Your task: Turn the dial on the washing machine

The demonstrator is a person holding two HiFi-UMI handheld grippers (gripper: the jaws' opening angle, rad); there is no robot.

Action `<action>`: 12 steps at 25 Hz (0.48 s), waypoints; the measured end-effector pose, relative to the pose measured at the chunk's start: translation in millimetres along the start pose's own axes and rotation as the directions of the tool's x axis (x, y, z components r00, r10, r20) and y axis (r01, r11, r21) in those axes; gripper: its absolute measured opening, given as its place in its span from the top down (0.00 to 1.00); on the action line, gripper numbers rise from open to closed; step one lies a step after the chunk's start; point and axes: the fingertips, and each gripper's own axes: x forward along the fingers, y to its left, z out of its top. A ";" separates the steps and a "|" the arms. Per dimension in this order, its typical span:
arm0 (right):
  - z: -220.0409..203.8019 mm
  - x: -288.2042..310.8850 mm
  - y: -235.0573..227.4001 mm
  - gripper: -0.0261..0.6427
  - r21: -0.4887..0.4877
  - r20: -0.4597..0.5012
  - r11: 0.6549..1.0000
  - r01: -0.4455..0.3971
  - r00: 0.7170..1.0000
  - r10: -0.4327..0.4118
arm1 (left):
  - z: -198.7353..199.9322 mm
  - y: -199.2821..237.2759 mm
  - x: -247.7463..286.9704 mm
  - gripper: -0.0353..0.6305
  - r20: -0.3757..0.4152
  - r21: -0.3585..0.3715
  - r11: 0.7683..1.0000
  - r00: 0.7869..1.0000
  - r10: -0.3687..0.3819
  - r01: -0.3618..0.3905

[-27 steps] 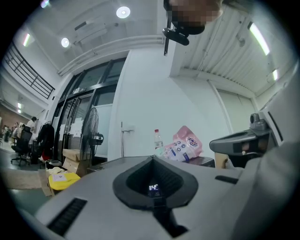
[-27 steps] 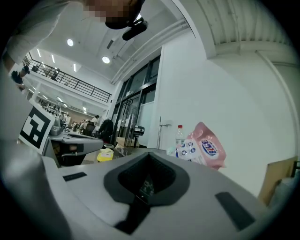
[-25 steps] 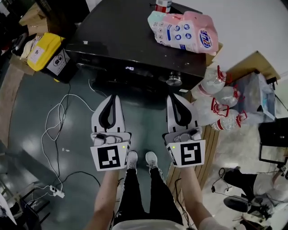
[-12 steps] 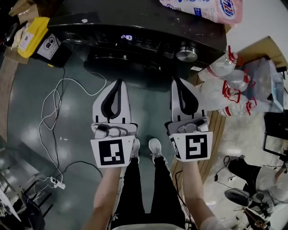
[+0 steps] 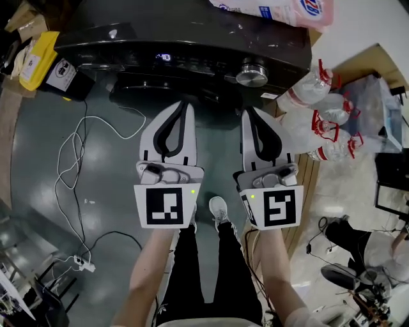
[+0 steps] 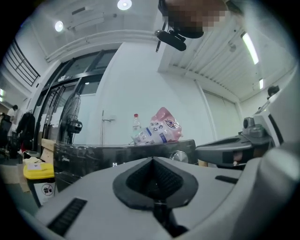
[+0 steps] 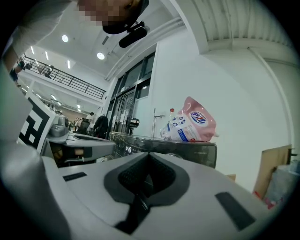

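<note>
A black washing machine [image 5: 192,32] fills the top of the head view, with a lit display [image 5: 165,57] and a silver dial [image 5: 252,75] on its front panel. My left gripper [image 5: 183,104] is shut and empty, pointing at the panel left of the dial. Just below the dial, my right gripper [image 5: 248,112] is also shut with nothing in it, a short way from the dial. In the left gripper view the dial [image 6: 177,156] shows above the closed jaws. The right gripper view looks at the machine's top edge [image 7: 187,149].
A pink detergent bag [image 5: 281,9] lies on the machine. Clear water bottles with red caps [image 5: 319,115] are stacked to its right beside a wooden board. A yellow box [image 5: 35,57] sits at the left. Cables [image 5: 70,159] and a power strip [image 5: 83,263] lie on the floor.
Both grippers have come nearer to the machine's front panel. The left one has moved forward and to the right; the right one has held its place under the dial.
</note>
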 end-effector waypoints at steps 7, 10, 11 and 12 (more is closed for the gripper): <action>-16.0 -12.5 -30.3 0.96 0.006 -0.022 1.000 0.029 0.999 -0.029 | -17.3 -44.7 46.1 0.95 -0.035 -0.011 0.994 0.993 -0.109 0.109; -22.0 -16.4 -43.5 0.96 0.009 -0.029 0.999 0.044 0.999 -0.044 | -25.6 -55.8 61.4 0.95 -0.044 -0.005 0.993 0.992 -0.119 0.119; -23.7 -17.4 -47.2 0.96 0.010 -0.030 0.999 0.047 0.998 -0.047 | -28.0 -57.6 65.7 0.95 -0.046 -0.009 0.993 0.992 -0.118 0.118; -25.6 -18.4 -50.5 0.96 0.012 -0.031 0.999 0.049 0.998 -0.049 | -29.7 -58.6 69.8 0.95 -0.047 -0.015 0.993 0.992 -0.116 0.115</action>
